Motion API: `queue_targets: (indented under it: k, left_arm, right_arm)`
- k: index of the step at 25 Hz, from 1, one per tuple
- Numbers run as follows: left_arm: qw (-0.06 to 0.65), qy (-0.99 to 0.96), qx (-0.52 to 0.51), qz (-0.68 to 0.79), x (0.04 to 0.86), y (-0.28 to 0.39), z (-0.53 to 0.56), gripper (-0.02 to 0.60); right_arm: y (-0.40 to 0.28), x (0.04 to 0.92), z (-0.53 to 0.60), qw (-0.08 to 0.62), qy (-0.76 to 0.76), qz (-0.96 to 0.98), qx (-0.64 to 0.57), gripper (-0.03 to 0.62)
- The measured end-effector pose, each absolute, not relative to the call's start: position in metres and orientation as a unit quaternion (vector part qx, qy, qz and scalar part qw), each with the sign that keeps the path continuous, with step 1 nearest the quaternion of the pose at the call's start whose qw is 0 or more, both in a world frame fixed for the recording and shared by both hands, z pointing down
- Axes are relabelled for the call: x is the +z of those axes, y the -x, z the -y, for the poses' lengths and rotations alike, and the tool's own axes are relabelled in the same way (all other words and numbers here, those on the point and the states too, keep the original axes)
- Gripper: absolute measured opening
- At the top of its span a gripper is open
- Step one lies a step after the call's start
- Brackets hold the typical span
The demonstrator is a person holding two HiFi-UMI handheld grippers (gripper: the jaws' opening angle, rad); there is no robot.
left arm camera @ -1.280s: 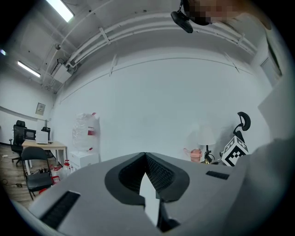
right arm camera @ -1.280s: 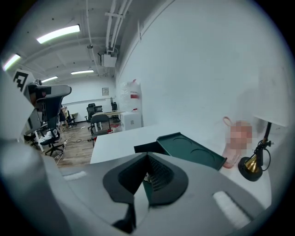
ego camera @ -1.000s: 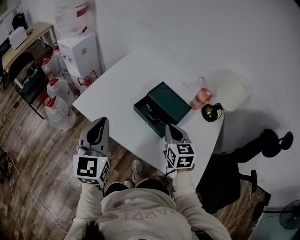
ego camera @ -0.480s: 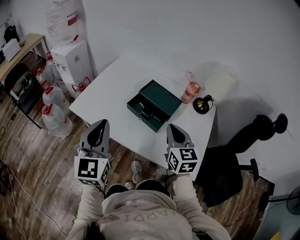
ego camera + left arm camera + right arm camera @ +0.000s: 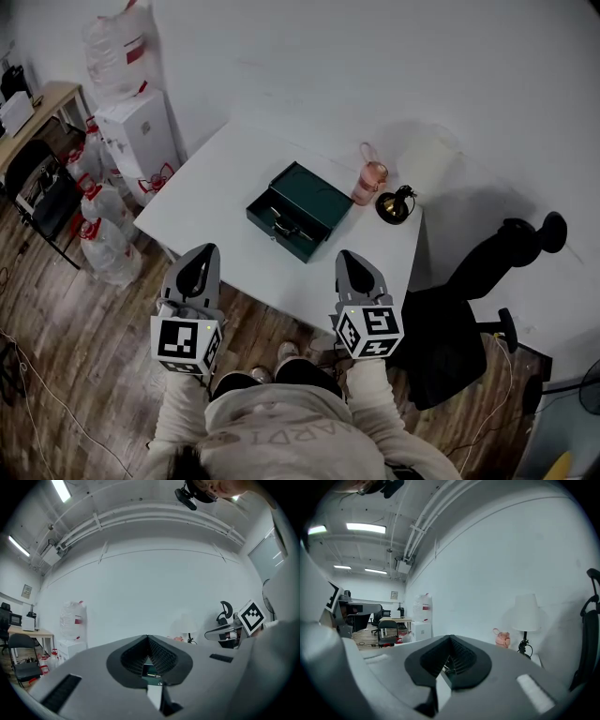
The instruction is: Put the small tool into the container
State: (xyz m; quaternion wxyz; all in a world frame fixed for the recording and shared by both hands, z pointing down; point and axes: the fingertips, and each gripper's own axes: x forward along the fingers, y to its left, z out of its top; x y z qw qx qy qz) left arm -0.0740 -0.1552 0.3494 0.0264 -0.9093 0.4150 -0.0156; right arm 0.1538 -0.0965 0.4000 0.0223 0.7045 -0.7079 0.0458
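Both claws are clenched and empty: left gripper [image 5: 200,251] and right gripper [image 5: 349,255] hover over the near table [image 5: 211,202] edge. Ahead, between them, the green container [image 5: 321,195] lies open, and a small tool [image 5: 281,225] seems to lie in its nearer half

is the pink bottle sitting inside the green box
No, the pink bottle stands on the white table outside the green box, between the box and the lamp.
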Motion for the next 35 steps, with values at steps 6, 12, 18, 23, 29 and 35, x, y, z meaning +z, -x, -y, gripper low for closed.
queue_targets:
  k: [6, 12, 18, 23, 29, 35]
  left_arm:
    - [0.03, 0.91, -0.01, -0.414, 0.344, 0.067, 0.153, 0.004]
    - [0.029, 0.91, -0.005, -0.414, 0.341, 0.059, 0.147, 0.003]
    - [0.025, 0.908, 0.0, -0.417, 0.338, 0.048, 0.13, 0.003]
    - [0.027, 0.906, 0.001, -0.422, 0.336, 0.045, 0.115, 0.004]
    - [0.032, 0.906, 0.002, -0.422, 0.33, 0.039, 0.097, 0.004]
    - [0.031, 0.906, 0.003, -0.423, 0.329, 0.036, 0.082, 0.004]
  right_arm:
    - [-0.154, 0.382, 0.087, 0.017, -0.706, 0.708, 0.016, 0.011]
    - [-0.156, 0.371, 0.078, 0.011, -0.703, 0.711, 0.004, 0.011]
    - [-0.161, 0.355, 0.062, -0.001, -0.697, 0.717, -0.01, 0.011]
    - [-0.164, 0.346, 0.047, -0.011, -0.695, 0.719, -0.017, 0.011]
    - [-0.169, 0.339, 0.031, -0.018, -0.693, 0.72, -0.022, 0.011]
    - [-0.172, 0.333, 0.016, -0.023, -0.694, 0.719, -0.024, 0.011]
